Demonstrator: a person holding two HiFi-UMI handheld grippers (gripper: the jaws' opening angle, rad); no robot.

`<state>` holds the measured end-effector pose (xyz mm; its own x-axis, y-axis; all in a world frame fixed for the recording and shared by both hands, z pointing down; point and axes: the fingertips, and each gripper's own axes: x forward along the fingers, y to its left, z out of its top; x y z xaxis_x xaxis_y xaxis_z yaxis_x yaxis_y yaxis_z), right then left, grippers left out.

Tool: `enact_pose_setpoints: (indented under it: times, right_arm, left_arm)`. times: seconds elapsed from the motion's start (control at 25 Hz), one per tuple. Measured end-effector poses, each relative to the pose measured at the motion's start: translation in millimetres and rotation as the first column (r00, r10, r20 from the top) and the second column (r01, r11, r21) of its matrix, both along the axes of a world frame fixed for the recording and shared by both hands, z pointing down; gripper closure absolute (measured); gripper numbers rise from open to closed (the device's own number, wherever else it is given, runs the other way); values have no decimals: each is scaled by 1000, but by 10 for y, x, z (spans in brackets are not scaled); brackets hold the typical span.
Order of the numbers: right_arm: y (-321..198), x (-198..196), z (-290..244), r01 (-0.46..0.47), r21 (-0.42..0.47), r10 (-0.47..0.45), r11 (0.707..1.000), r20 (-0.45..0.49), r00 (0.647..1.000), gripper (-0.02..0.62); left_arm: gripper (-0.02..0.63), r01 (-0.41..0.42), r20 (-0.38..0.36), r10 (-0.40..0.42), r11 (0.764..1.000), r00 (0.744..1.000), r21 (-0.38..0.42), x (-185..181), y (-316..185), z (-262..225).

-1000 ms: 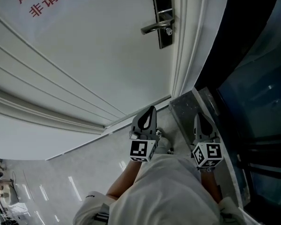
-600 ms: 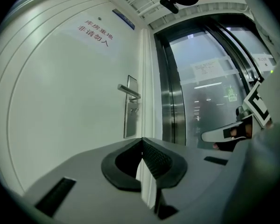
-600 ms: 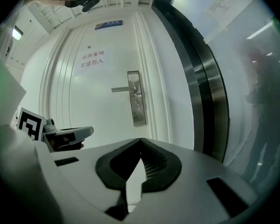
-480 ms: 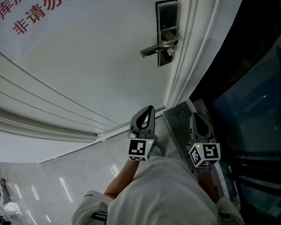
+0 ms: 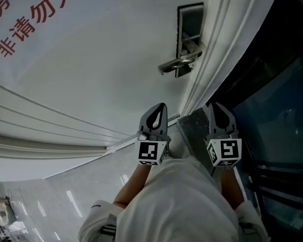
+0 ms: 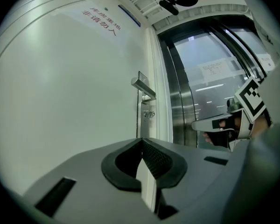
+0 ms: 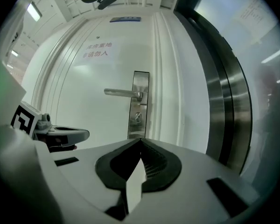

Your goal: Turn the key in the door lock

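The white door (image 5: 91,69) carries a steel lock plate (image 5: 189,26) with a lever handle (image 5: 178,62). In the right gripper view the plate (image 7: 140,85) shows the handle (image 7: 121,93) and, below it, the keyhole with a key (image 7: 137,119). The left gripper view has the key (image 6: 148,114) under the handle (image 6: 143,87). Both grippers point level at the door and stand well short of it. My left gripper (image 5: 160,109) is shut and empty, facing the door panel. The right gripper (image 5: 215,109) is shut and empty, facing the lock; its tips (image 7: 141,141) sit below the key.
Red lettering (image 5: 30,14) is printed on the door. A moulded white door frame (image 5: 212,49) runs along the lock side. Right of it stand a steel elevator frame (image 7: 224,92) and dark glass (image 5: 278,115). A stone strip (image 5: 192,127) lies on the floor.
Both grippers have moved toward the door and the right one has risen. The lock plate and handle now look larger and nearer. Both stay shut.
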<state>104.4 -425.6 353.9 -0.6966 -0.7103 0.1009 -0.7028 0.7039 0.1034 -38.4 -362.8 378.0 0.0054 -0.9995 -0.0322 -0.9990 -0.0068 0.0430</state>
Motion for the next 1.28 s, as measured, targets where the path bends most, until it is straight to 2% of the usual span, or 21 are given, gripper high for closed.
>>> enact_pose_setpoints:
  times: [0.2,0.32,0.48,0.68,0.88,1.08,1.28]
  right_arm:
    - [-150,-217,-229,28,138,-12,990,-120,993,592]
    - [-237,-369,-297,73,201,-26,977,-226,974,592]
    - [-311,-598,-308,166,283,-36,944,-414,909,592]
    - [-410,-744,-347,213,373,30,903,-550,835,592]
    - [-495,-893,-348,279,431,65,858,-631,773,589]
    - [-590,-1015,-284,337,446,85,830,-697,712,502]
    - [-661,-1101,-266,353,486,141,799,-723,676,480]
  left_arm:
    - [598,-29,15,29,1000,999,-3,-59,-68,-63]
    - [598,-33,20,33,999,999,-2,-94,-85,-93]
    - [598,-30,24,30,1000,999,-9,-123,-110,-93]
    - [598,-25,31,25,1000,999,-14,-90,-145,-109]
    - [598,-14,46,15,1000,999,-17,-77,-174,-130]
    - [598,3,66,-1,1000,998,-23,-115,-169,-164]
    - [598,33,68,-31,999,997,-33,-176,-128,-129]
